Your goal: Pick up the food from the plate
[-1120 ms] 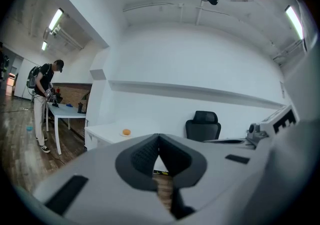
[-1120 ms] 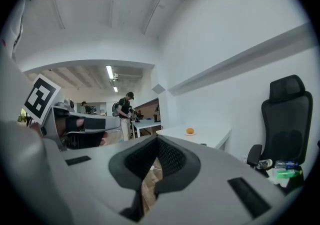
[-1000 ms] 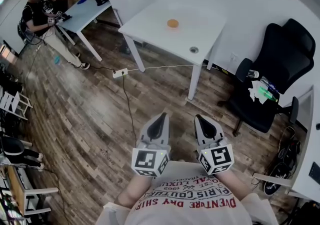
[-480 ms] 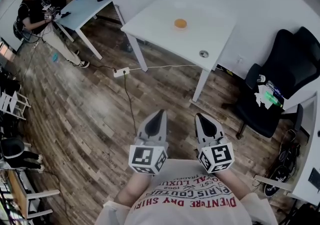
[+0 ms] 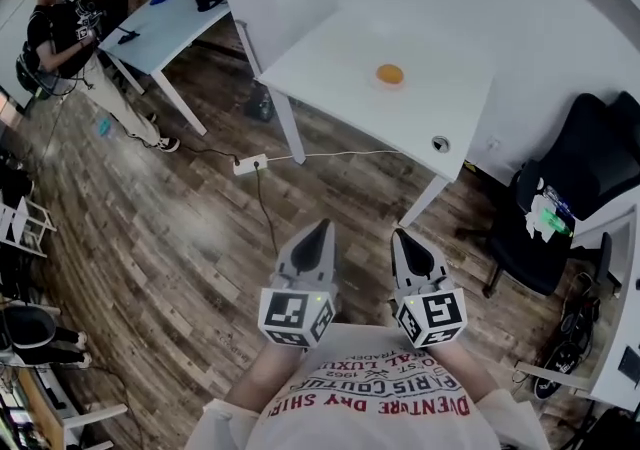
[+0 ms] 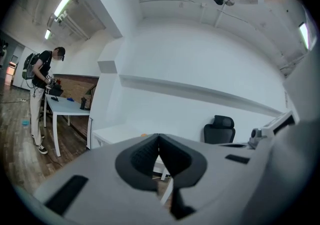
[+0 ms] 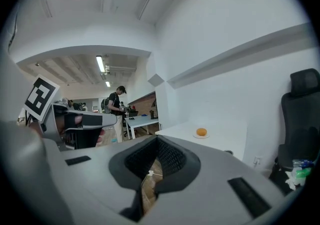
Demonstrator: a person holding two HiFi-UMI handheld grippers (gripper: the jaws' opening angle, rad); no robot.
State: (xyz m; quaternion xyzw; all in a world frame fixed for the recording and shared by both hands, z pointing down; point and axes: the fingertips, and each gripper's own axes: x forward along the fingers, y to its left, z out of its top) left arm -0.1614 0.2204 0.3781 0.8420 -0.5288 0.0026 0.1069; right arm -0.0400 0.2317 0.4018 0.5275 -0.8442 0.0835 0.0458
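Looking down through the head view, I hold both grippers low and close to my chest, side by side over the wood floor (image 5: 180, 238). The left gripper (image 5: 322, 230) has its jaws pressed together with nothing between them. The right gripper (image 5: 400, 236) is closed and empty as well, its tips meeting in its own view.

The food (image 5: 390, 73), a small round orange piece, sits on a pale plate (image 5: 376, 82) on the white table (image 5: 320, 53), towards the side by the wall. It lies well apart from both grippers, ahead of them and nearer the right one's line. In the right gripper view it shows above and to the right of the closed tips.

A black office chair (image 5: 570, 198) stands to the right of the table. A person (image 5: 60, 23) stands at another table far off to the left.
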